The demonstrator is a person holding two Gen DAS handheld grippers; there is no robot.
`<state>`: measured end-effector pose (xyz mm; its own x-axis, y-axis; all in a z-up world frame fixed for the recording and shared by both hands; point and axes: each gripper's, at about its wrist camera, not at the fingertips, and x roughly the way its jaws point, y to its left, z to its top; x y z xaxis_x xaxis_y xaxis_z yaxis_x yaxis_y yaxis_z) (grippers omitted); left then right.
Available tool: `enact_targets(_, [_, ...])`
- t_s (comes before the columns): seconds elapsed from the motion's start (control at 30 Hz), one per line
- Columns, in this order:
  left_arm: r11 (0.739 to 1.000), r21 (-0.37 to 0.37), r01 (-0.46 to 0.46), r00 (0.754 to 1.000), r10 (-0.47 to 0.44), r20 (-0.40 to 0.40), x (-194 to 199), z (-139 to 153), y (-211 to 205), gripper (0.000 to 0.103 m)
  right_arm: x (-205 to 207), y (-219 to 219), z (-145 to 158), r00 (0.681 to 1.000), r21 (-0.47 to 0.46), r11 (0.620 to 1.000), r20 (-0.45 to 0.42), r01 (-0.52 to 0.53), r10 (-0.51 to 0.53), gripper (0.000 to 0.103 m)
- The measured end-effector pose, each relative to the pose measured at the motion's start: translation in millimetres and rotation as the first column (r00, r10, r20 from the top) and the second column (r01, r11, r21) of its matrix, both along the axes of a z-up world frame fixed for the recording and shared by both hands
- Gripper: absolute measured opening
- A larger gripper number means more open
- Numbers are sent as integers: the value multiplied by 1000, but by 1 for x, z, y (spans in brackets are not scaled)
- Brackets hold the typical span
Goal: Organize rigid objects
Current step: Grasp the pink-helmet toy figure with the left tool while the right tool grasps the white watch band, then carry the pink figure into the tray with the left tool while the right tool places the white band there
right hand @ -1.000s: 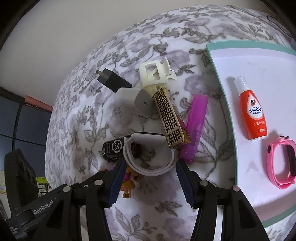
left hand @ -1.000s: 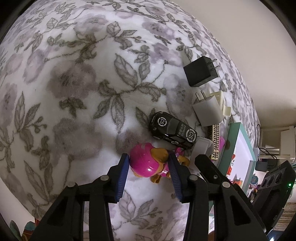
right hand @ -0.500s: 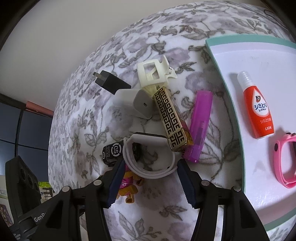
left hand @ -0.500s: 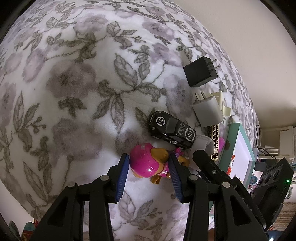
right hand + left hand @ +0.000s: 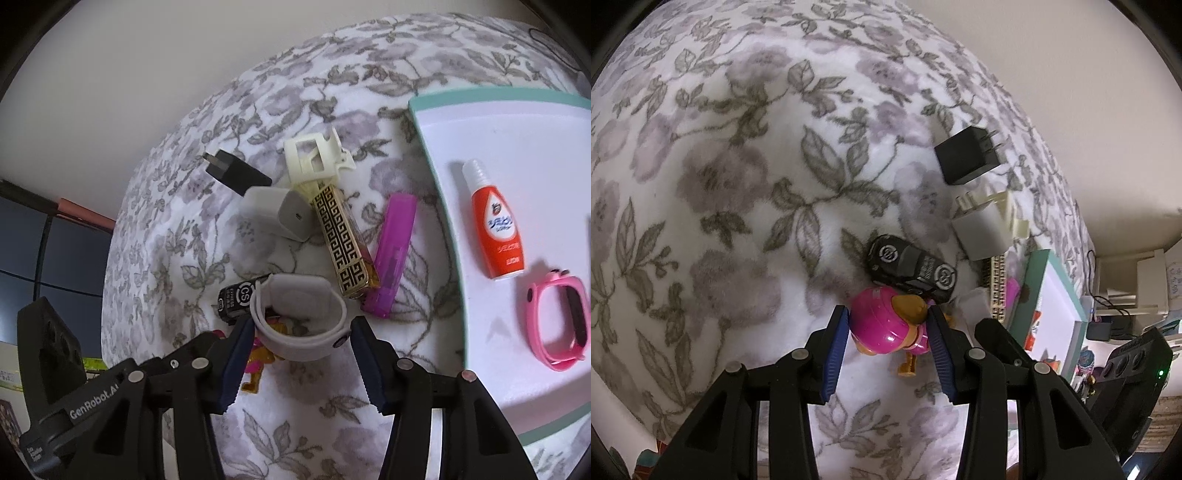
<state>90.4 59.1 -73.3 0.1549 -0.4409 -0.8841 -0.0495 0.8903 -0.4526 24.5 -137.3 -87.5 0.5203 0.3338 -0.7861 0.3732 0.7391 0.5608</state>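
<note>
A: Where was the pink toy figure (image 5: 886,325)?
B: On the floral blanket (image 5: 738,184), clamped in the left gripper (image 5: 888,343), just beside a black toy car (image 5: 912,266).
A: And the right gripper (image 5: 303,356)?
B: Its jaws had just been closing around the white wristband (image 5: 299,317), not yet clamping, near the tray's (image 5: 436,177) left edge.

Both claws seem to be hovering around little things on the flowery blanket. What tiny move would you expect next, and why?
Probably the right gripper finishes closing. Its jaws have just been closing, and the white band already sits between them, though the right pad does not quite touch it. The left gripper looks already pressed on the pink toy, so it can wait.
</note>
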Motion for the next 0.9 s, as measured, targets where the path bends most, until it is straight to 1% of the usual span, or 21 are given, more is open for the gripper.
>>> enact_targets(0.2, [1000,-3,-5,999,6,47,2,12,0,45,-7,-7,11,1000,0,1000,28,0,0,56])
enact_targets(0.57, [1000,-2,-8,997,8,83,2,20,-1,45,-15,-22,15,999,11,1000,40,16,-16,56])
enact_targets(0.7, [1000,-18,-8,994,10,106,1,25,-2,45,-20,-27,19,998,9,1000,53,23,-23,56])
enact_targets(0.9, [999,-46,13,987,-6,161,-2,39,-12,45,-27,-36,26,996,24,999,83,40,-42,56])
